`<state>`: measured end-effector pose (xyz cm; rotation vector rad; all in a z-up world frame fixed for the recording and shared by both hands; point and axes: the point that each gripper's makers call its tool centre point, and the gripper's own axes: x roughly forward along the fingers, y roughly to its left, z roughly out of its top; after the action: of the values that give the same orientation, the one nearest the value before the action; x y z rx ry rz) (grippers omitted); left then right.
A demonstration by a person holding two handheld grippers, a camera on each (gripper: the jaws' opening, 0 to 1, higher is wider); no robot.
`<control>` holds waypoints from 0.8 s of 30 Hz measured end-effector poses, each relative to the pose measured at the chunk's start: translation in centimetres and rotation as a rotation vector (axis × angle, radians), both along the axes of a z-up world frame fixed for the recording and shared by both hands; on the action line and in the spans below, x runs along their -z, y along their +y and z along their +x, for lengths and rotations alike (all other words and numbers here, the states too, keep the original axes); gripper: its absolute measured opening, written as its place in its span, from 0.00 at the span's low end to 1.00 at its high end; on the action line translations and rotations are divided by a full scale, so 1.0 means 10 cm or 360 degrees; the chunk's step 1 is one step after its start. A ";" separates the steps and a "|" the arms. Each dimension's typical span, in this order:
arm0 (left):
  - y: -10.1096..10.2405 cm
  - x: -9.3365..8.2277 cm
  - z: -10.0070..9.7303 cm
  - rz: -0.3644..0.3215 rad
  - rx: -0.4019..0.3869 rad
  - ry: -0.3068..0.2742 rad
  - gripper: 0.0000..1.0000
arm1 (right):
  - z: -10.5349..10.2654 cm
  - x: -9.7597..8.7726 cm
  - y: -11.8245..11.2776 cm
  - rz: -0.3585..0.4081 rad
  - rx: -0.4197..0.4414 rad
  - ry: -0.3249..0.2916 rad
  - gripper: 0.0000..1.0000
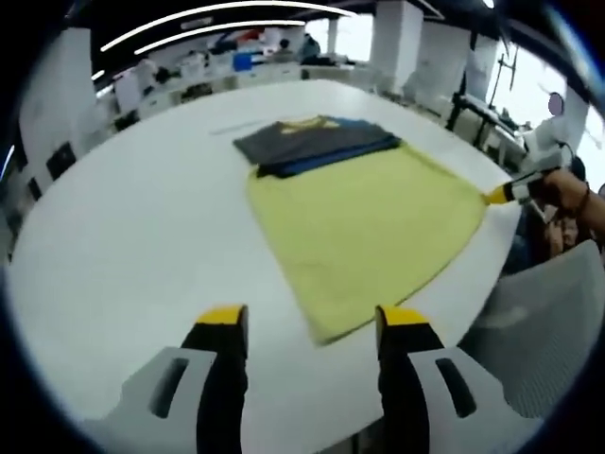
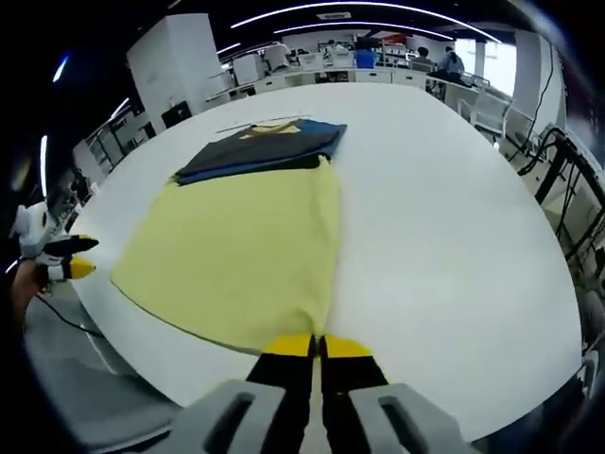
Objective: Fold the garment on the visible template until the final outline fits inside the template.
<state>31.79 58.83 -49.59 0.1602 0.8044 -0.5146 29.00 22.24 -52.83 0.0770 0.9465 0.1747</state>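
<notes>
A yellow garment lies flat on the white table, one hem at the table's near edge. In the right gripper view the yellow garment stretches away from my right gripper, whose jaws are shut on its near corner. The same right gripper enters the left gripper view from the right, pinching that corner. My left gripper stands open above the table edge, just short of the garment's near corner, nothing between its jaws. In the right gripper view, the left gripper hangs off the table's left edge, apart from the cloth.
A stack of folded dark grey and blue garments lies beyond the yellow one, touching its far hem; the stack also shows in the right gripper view. A white chair stands by the table edge. Desks and people fill the background.
</notes>
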 end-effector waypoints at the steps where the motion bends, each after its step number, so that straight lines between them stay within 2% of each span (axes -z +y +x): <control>1: -0.01 0.01 0.00 -0.0017 -0.0010 0.0007 0.49 | 0.00 0.01 0.00 -0.0001 0.0000 0.0001 0.00; 6: -0.04 0.09 0.00 -0.0030 -0.0037 0.0050 0.43 | -0.01 0.03 0.00 0.0007 0.0004 0.0011 0.00; 10: -0.06 0.14 -0.02 -0.0043 -0.0055 0.0097 0.31 | -0.02 0.05 0.00 0.0008 -0.0003 0.0013 0.00; 20: -0.07 0.32 -0.11 -0.0120 -0.0142 0.0264 0.23 | -0.01 0.06 0.00 0.0022 0.0002 0.0013 0.00; 24: -0.09 0.35 -0.12 -0.0135 -0.0141 0.0282 0.22 | -0.01 0.06 0.00 0.0029 0.0003 0.0016 0.00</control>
<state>30.62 57.90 -53.13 -0.0001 0.9563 -0.4828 28.86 22.24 -53.47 0.0959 0.9546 0.1812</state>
